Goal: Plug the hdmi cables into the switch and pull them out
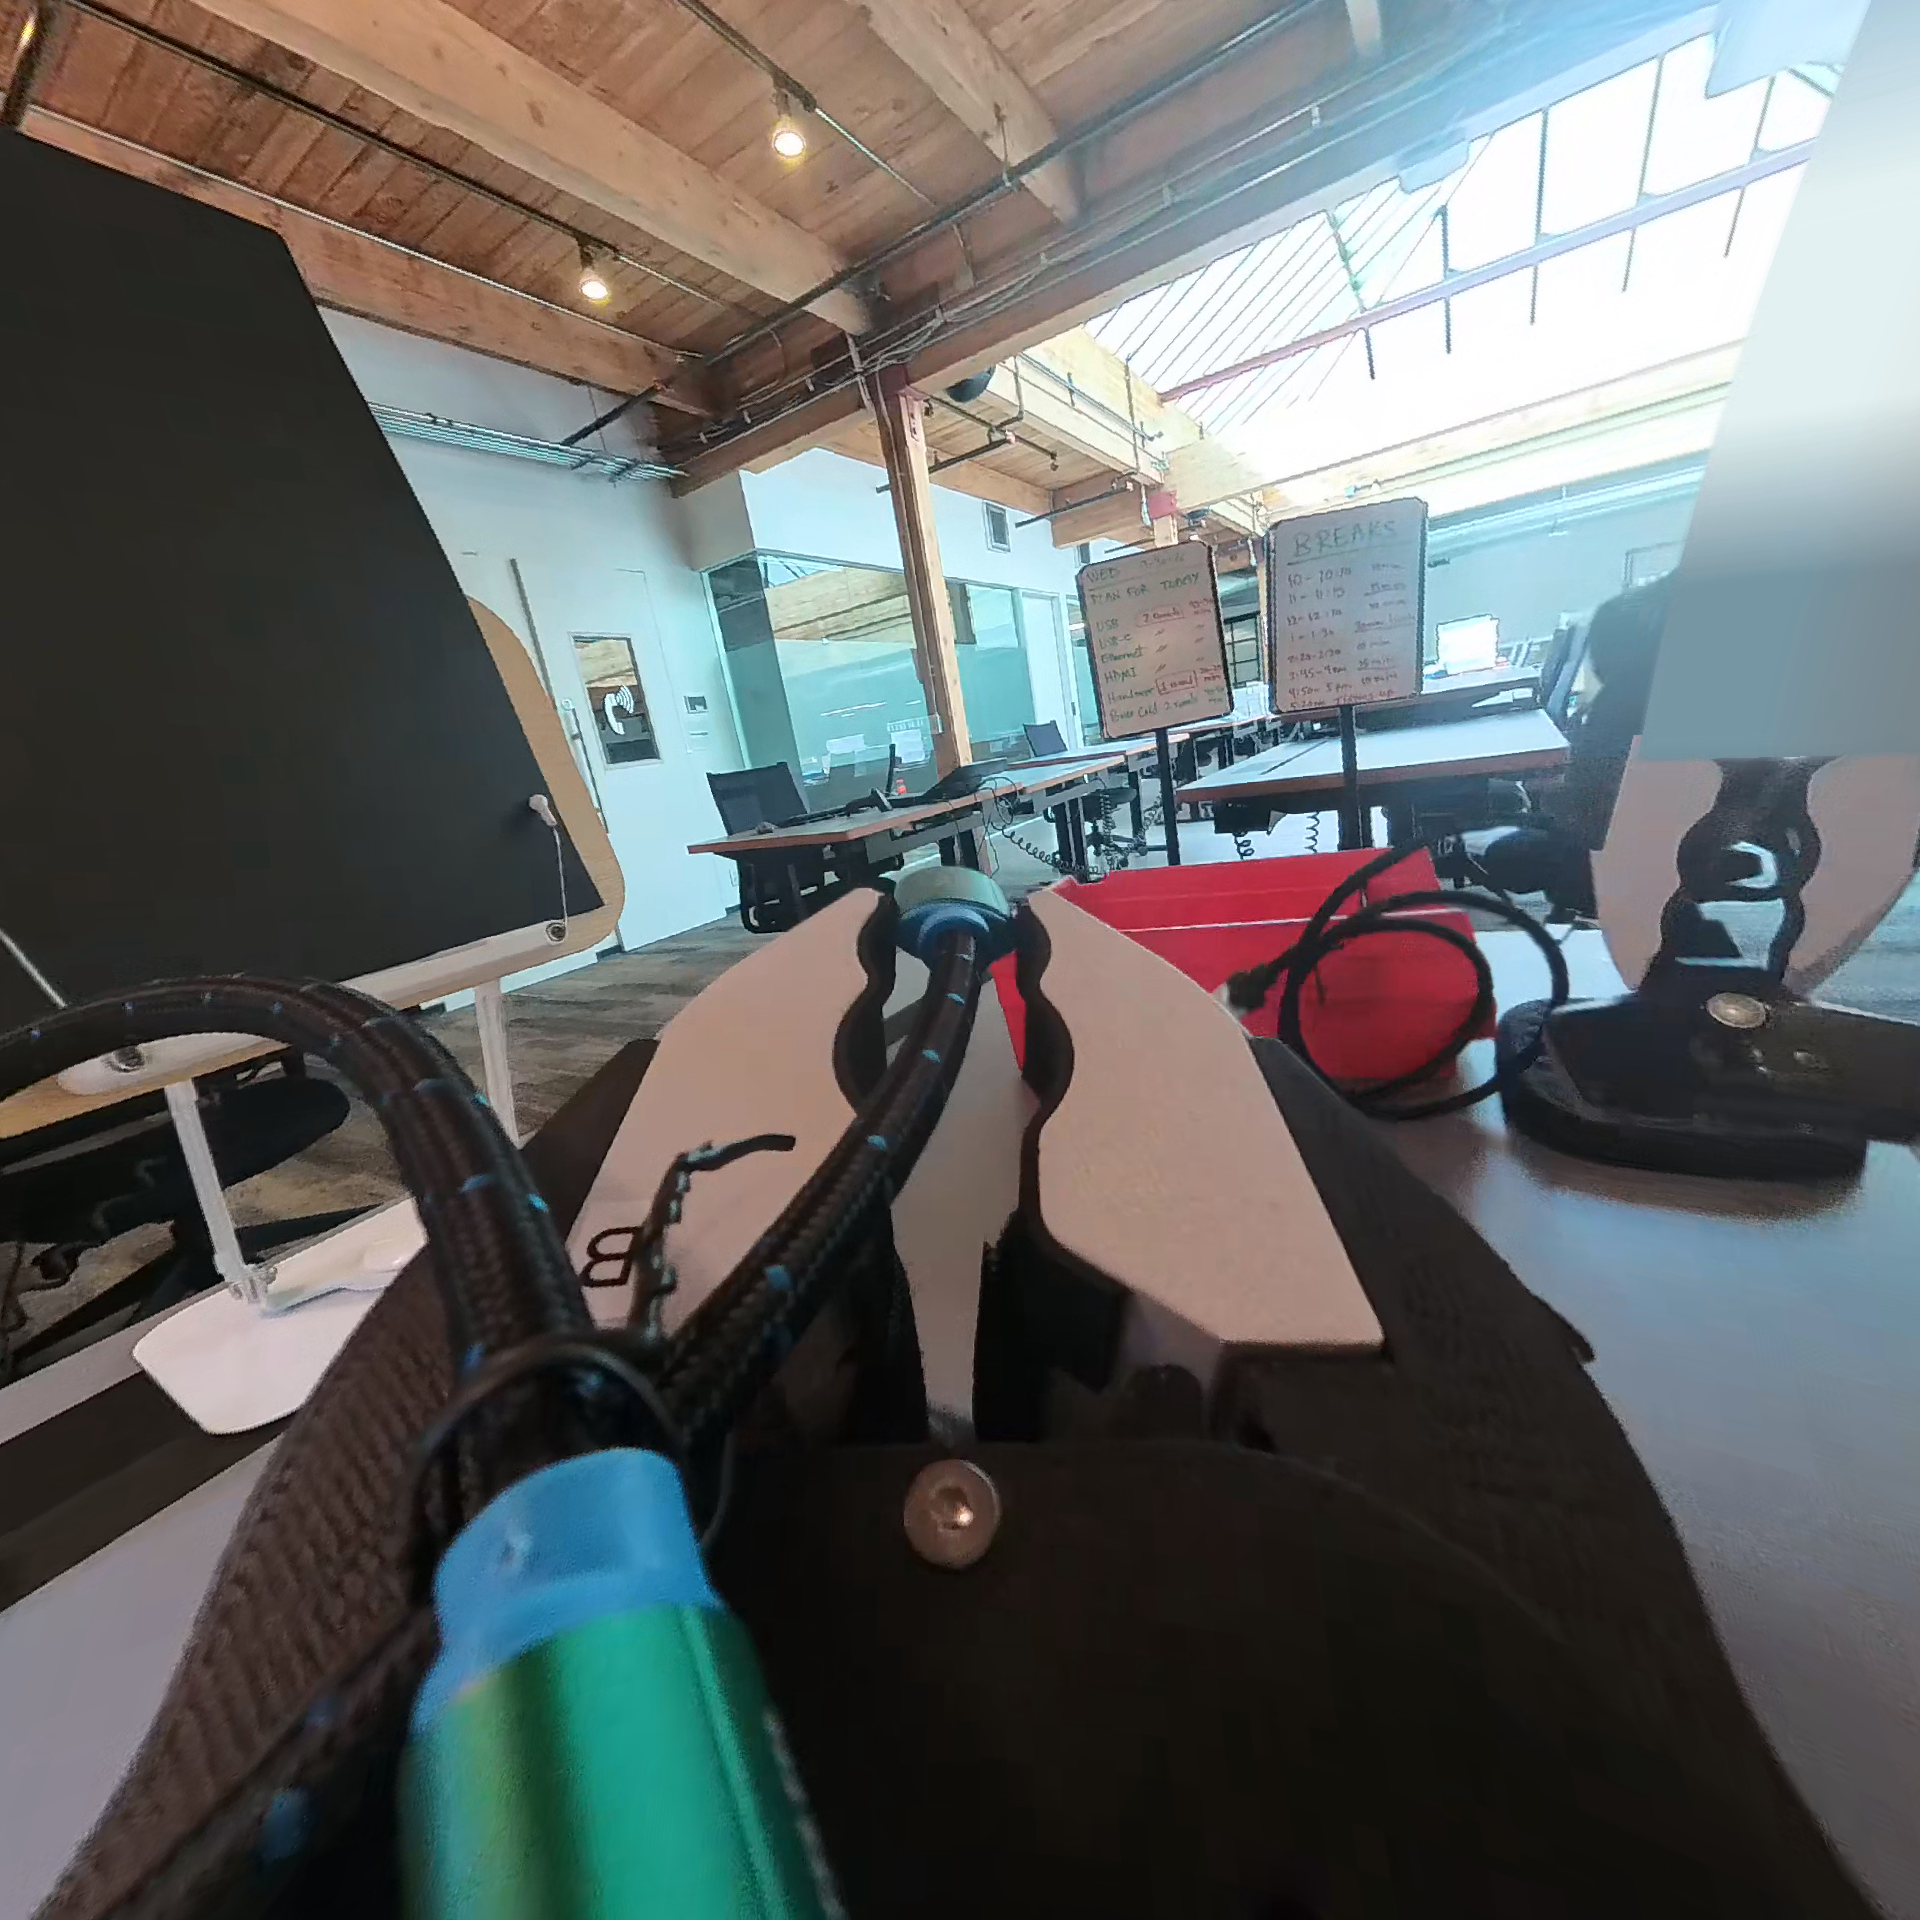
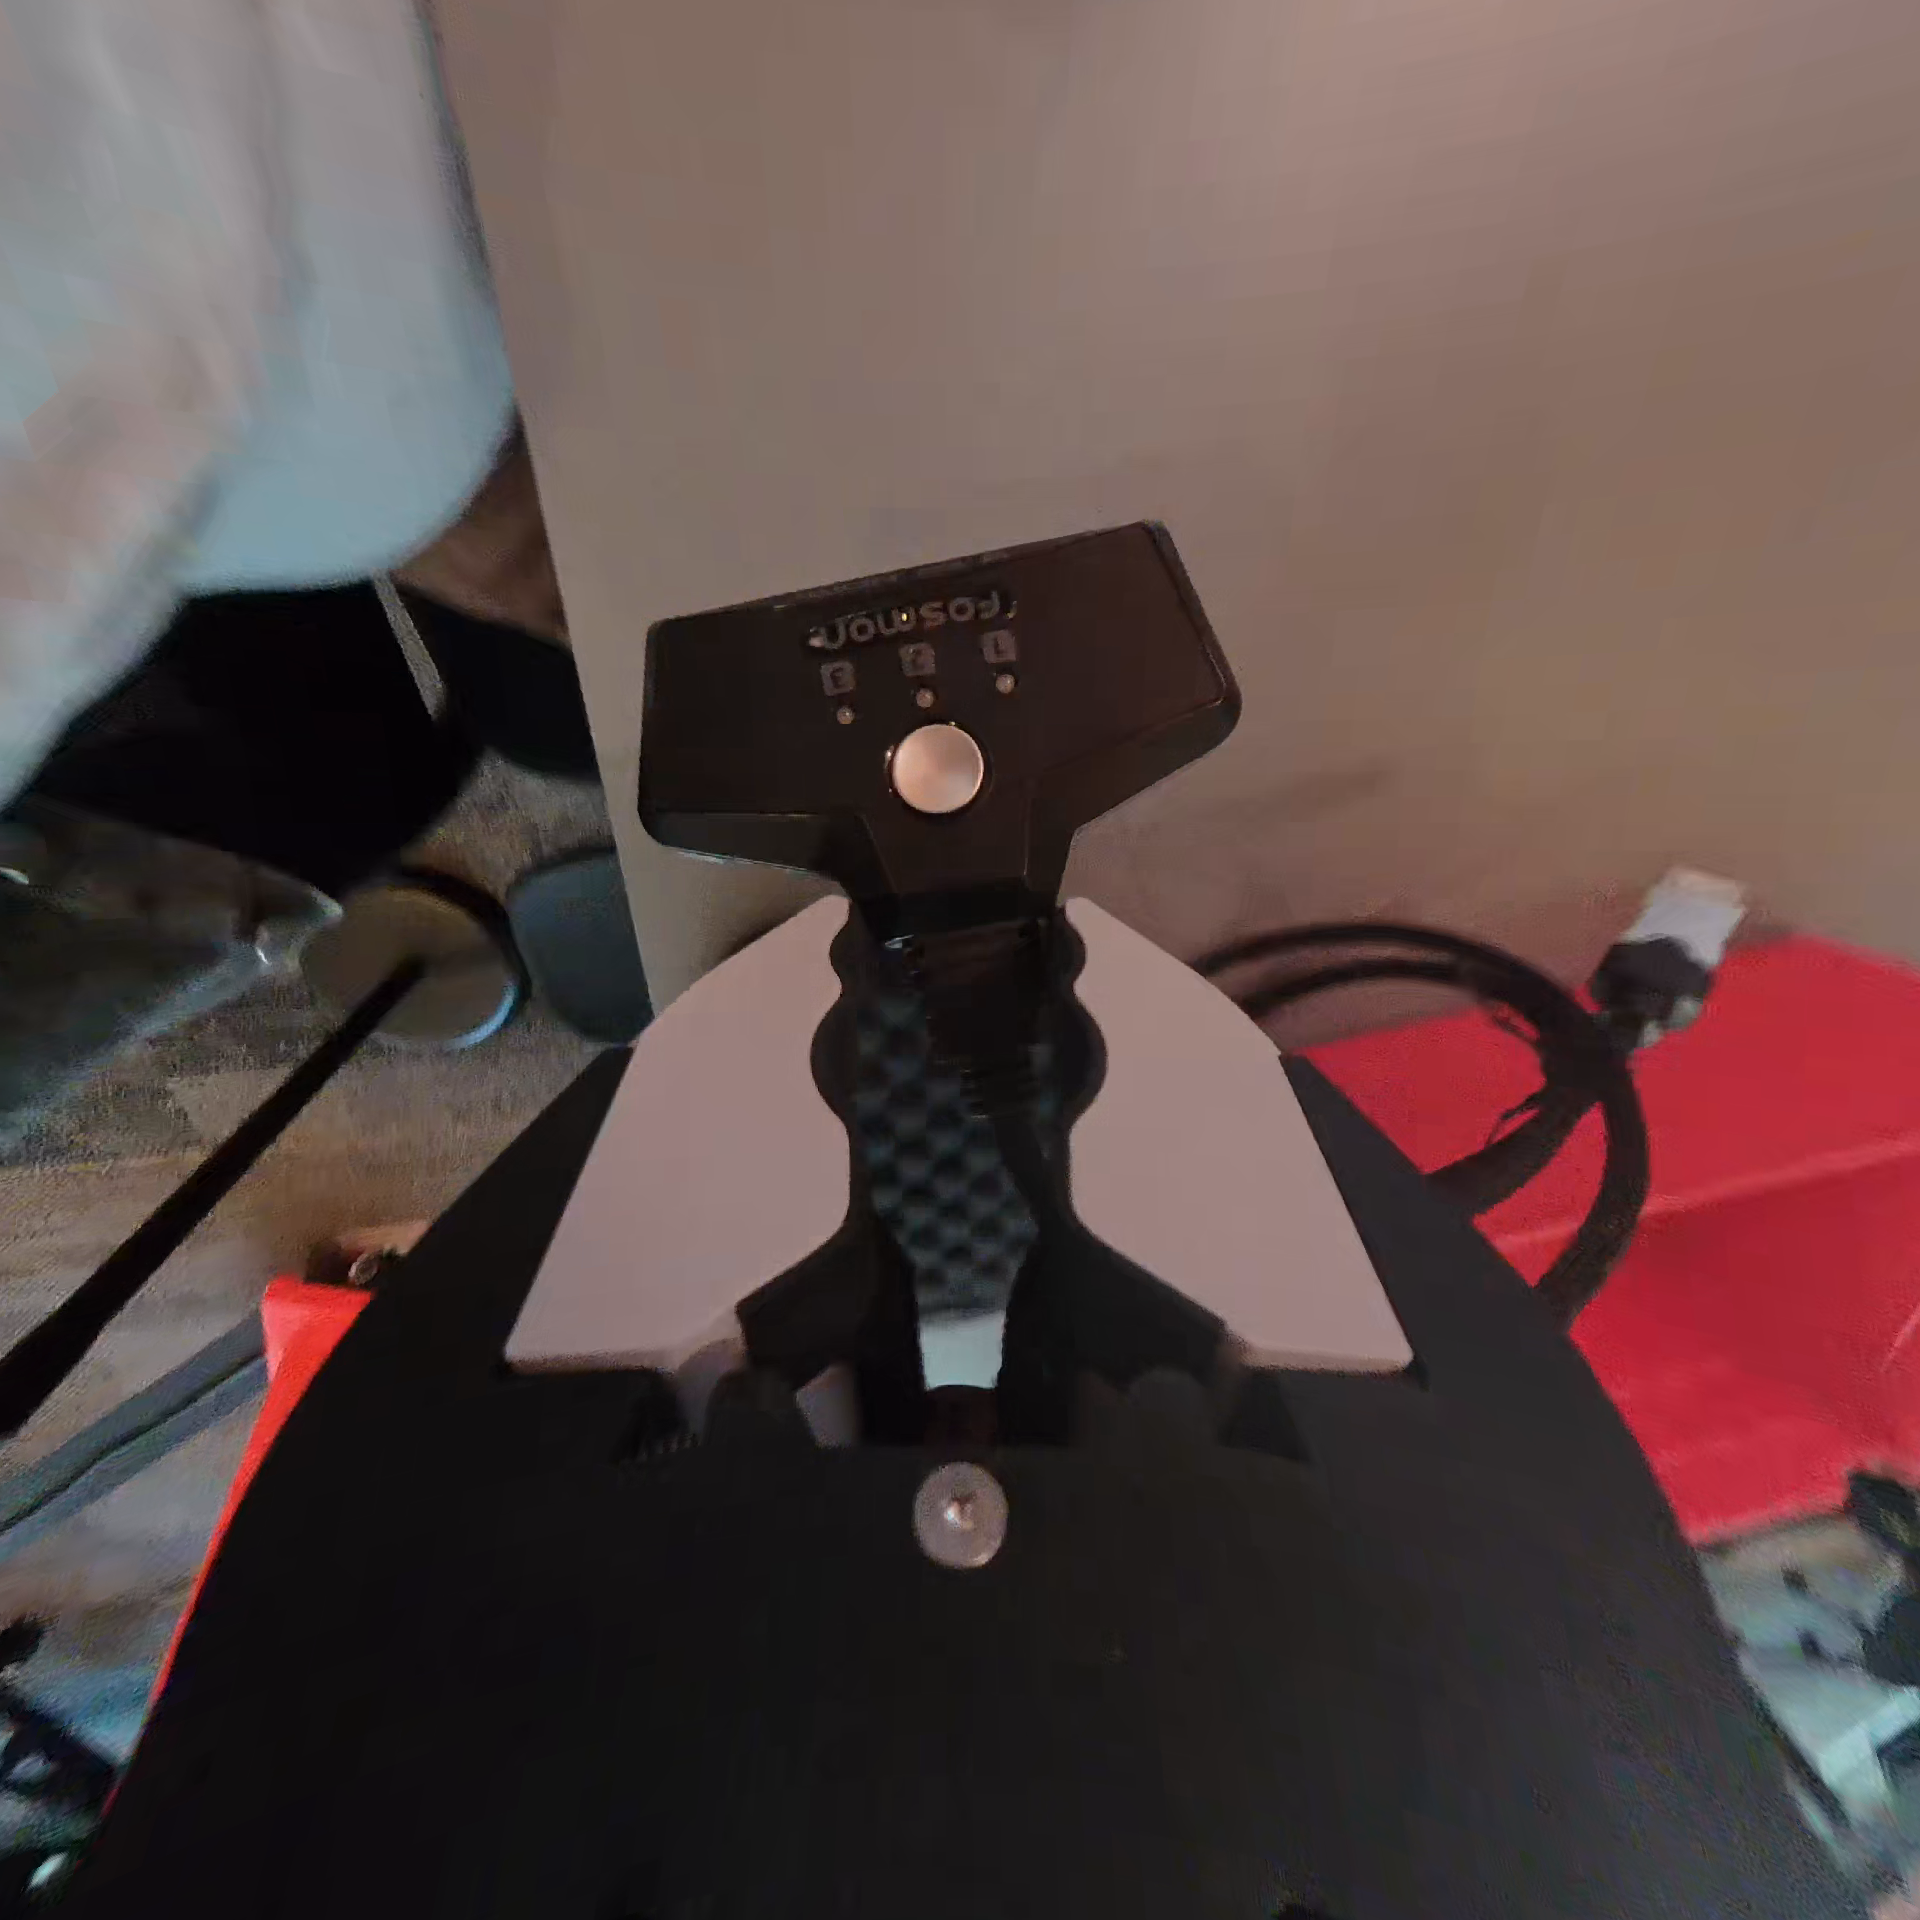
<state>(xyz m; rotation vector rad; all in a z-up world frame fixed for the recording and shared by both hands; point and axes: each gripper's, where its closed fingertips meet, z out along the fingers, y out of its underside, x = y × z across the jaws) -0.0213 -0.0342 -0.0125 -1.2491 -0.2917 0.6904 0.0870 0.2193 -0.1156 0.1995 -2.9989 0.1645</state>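
The left gripper (image 1: 951, 925) is closed around a braided black-and-blue hdmi cable (image 1: 914, 1081), its white fingers (image 1: 1174, 1143) pinching just behind the plug collar (image 1: 951, 909) at the tips; the plug's face points away and cannot be seen. The cable's other end, a green and blue connector (image 1: 582, 1704), hangs close to the camera. The right gripper (image 2: 951, 935) is clamped on the ribbed neck of the black switch (image 2: 935, 707), holding it up over the pale table (image 2: 1351, 416) with its button side showing; its ports face away. A second black cable (image 2: 1538, 1091) lies coiled on a red tray (image 2: 1766, 1195) beside it. This looks like the approach before insertion: the next move calls for bringing plug and port together, squarely lined up, flat sides matched, then a straight push
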